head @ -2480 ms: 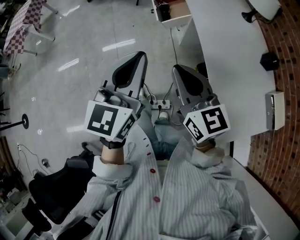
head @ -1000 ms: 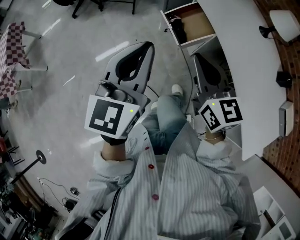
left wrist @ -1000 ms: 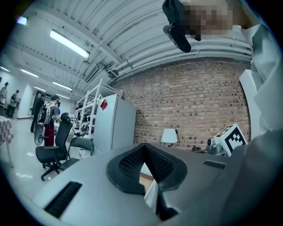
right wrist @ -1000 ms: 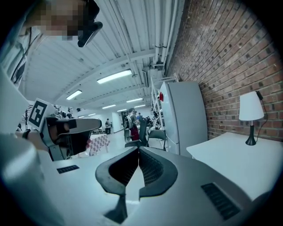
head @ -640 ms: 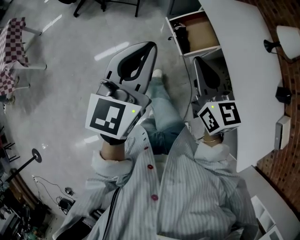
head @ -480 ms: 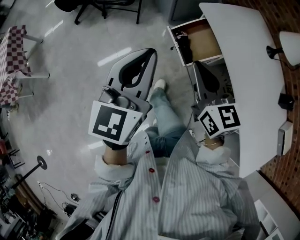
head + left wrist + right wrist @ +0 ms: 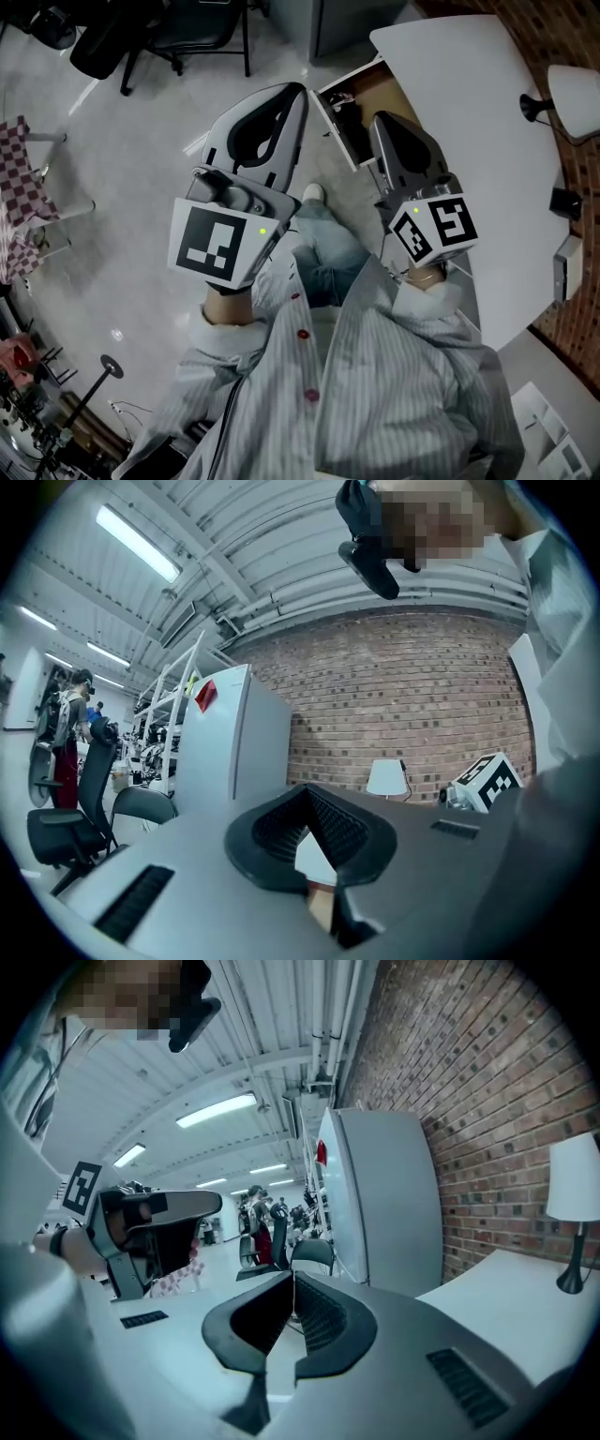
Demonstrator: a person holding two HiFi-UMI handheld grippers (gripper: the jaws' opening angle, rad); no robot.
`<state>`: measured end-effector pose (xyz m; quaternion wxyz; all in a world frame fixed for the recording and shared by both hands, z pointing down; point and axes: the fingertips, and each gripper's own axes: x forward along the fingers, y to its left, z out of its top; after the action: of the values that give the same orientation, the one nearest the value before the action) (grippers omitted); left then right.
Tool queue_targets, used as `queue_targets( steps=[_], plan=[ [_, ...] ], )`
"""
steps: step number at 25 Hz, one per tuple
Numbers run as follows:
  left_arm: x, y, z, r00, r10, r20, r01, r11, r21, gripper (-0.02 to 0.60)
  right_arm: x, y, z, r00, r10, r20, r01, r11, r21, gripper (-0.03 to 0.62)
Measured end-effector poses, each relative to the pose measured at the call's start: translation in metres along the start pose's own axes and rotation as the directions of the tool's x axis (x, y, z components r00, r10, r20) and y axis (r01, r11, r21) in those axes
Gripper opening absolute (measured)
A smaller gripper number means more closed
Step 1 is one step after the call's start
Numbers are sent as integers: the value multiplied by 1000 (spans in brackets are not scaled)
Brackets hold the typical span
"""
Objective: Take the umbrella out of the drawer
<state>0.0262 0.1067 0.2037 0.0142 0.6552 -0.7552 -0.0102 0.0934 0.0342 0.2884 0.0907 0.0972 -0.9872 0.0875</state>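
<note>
Left tongs and right tongs clenched empty; grey floor, white desk, open drawer.

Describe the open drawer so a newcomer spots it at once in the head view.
Find the curved white desk by the brick wall on the right. The drawer juts from its upper-left end over the grey floor, just beyond the right gripper. It alone shows a brown inside, with something dark at one end.
</note>
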Motion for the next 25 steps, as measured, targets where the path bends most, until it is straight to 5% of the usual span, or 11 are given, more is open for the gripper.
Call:
queue_targets(
  steps=[13, 25],
  plan=[
    [86, 9, 5, 990, -134, -46, 135, 991, 17, 9, 23, -61, 12, 992, -123, 14, 121, 990, 73, 37],
    [171, 31, -12, 933, -350, -87, 350, 937, -16, 9, 54, -114, 10, 943, -332, -22, 332, 935, 127, 36]
  ],
)
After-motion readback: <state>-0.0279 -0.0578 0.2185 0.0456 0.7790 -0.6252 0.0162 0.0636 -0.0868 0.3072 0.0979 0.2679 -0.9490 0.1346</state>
